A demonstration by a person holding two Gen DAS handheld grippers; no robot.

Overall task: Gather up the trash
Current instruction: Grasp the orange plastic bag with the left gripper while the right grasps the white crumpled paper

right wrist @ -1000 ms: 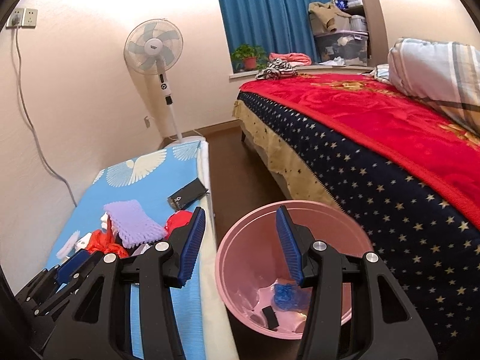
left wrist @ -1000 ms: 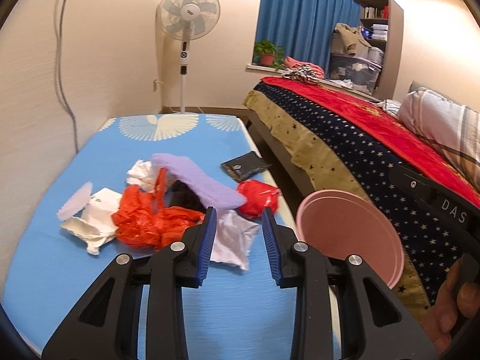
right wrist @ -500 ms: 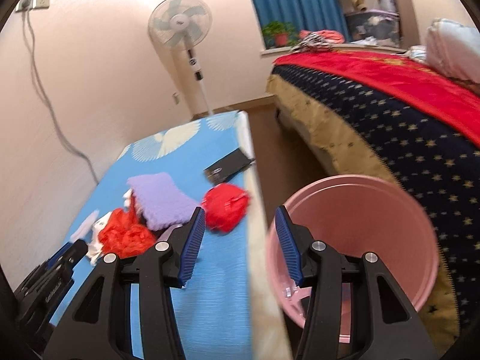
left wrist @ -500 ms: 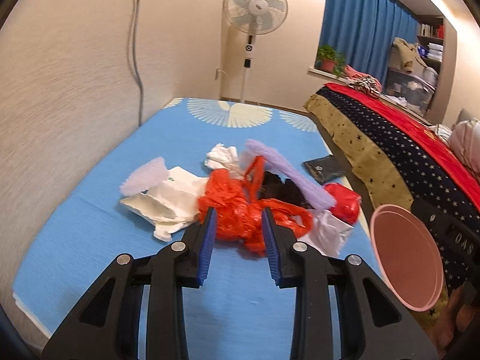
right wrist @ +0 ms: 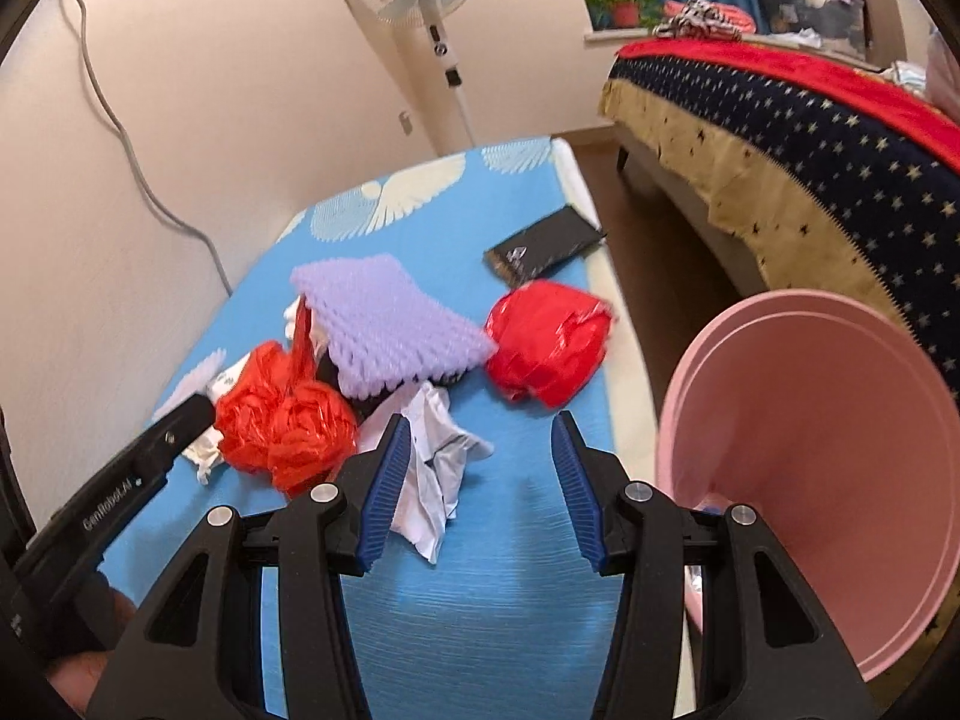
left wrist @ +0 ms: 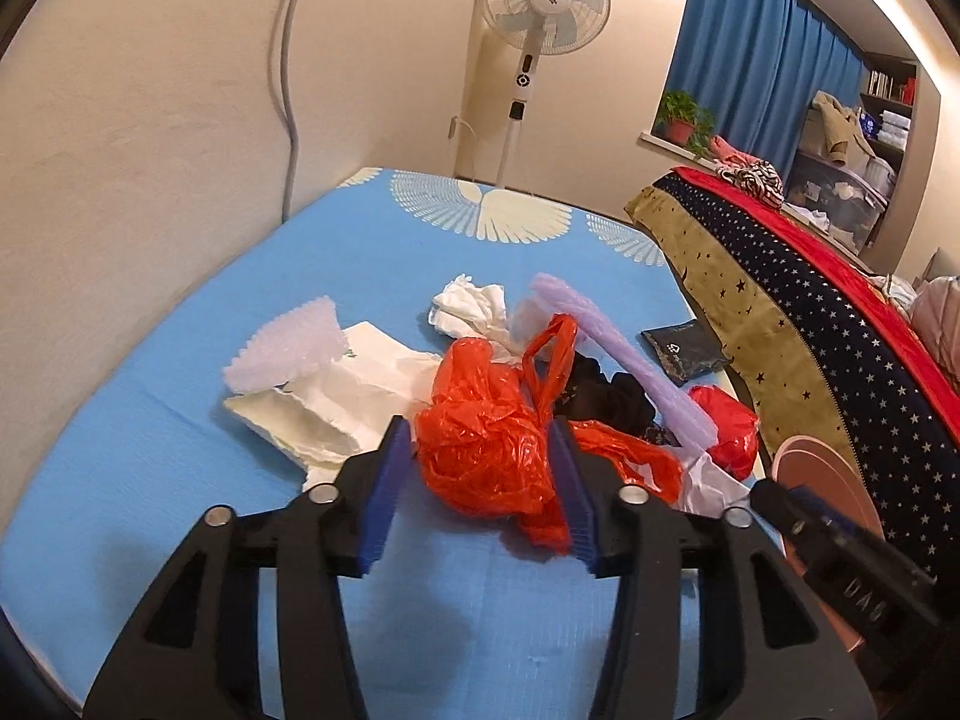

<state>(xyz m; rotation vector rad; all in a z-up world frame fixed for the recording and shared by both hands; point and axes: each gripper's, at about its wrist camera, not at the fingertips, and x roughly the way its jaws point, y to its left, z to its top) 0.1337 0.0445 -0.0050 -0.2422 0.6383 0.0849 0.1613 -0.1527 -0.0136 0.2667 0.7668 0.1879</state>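
Note:
A pile of trash lies on the blue mat. My left gripper is open, its fingers on either side of a crumpled orange plastic bag, which also shows in the right wrist view. My right gripper is open and empty over the mat, with crumpled white paper by its left finger. A purple foam sheet, a red wad and a white bag lie around. The pink bin stands at the right.
A black packet lies near the mat's far right edge. A bed with a red and starry cover stands to the right across a strip of floor. A standing fan is by the wall.
My left gripper has moved left and forward until its fingers flank the orange bag. My right gripper has swung from over the pink bin to over the mat.

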